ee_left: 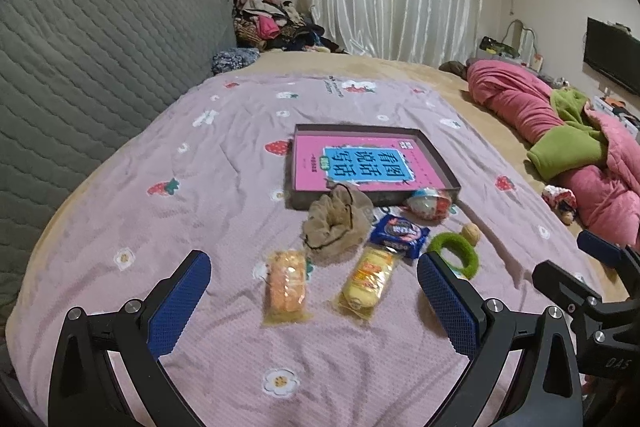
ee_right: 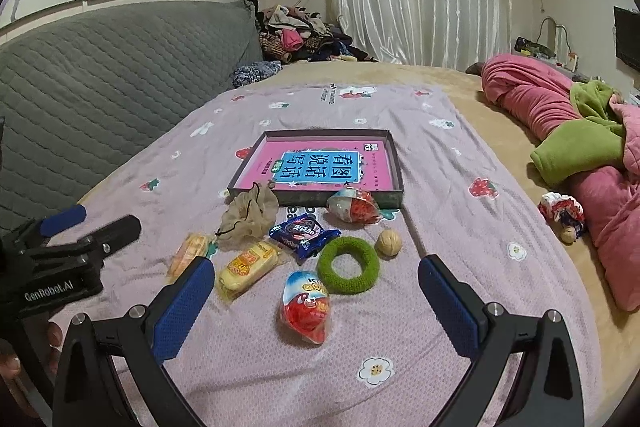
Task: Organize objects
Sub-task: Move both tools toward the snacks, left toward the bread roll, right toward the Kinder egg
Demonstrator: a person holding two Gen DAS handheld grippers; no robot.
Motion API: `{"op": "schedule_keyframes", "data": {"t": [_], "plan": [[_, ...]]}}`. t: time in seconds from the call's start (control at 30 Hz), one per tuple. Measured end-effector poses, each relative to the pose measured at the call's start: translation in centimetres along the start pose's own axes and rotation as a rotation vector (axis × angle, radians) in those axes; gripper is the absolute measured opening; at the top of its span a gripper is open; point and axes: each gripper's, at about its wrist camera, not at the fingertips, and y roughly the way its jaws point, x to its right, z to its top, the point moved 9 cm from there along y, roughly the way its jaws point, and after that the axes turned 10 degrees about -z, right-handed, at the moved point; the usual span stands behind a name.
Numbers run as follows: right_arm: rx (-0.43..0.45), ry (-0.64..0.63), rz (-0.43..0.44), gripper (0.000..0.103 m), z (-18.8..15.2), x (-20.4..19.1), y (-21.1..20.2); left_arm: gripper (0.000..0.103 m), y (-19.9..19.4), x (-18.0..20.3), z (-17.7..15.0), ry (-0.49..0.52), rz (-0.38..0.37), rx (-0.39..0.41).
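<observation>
On the bed's lilac blanket (ee_right: 460,163), the snacks lie loose before a shallow tray (ee_right: 394,163) holding a pink book (ee_right: 316,163): scrunchie (ee_right: 250,211), cookie pack (ee_right: 302,229), green ring (ee_right: 348,265), walnut (ee_right: 389,243), two egg-shaped treats (ee_right: 306,311). Left tongs (ee_left: 314,301) and right tongs (ee_right: 316,305) both spread apart, holding nothing.

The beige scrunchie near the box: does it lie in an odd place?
Yes. The beige scrunchie leans on the front wall of the box, neither inside nor flat on the blanket. The other small items lie apart from the box.
</observation>
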Motion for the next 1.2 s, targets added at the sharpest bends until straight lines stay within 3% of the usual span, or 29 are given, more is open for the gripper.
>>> {"op": "schedule_keyframes", "data": {"t": [0.4,0.83,1.2], "plan": [[-0.089,-0.003,0.039,0.103,-1.4,-2.4,2.8,0.103,2.1,-3.9,-0.7,-0.054,-0.005,-0.051],[-0.186,-0.017,-0.021,0.103,-4.9,-2.5,7.3,0.103,9.3,-4.7,-4.6,-0.042,0.024,-0.191],[-0.23,0.035,-0.077,0.103,-6.4,-1.4,10.3,0.103,13.8,-5.3,-6.3,-0.044,0.0,-0.271]]}}
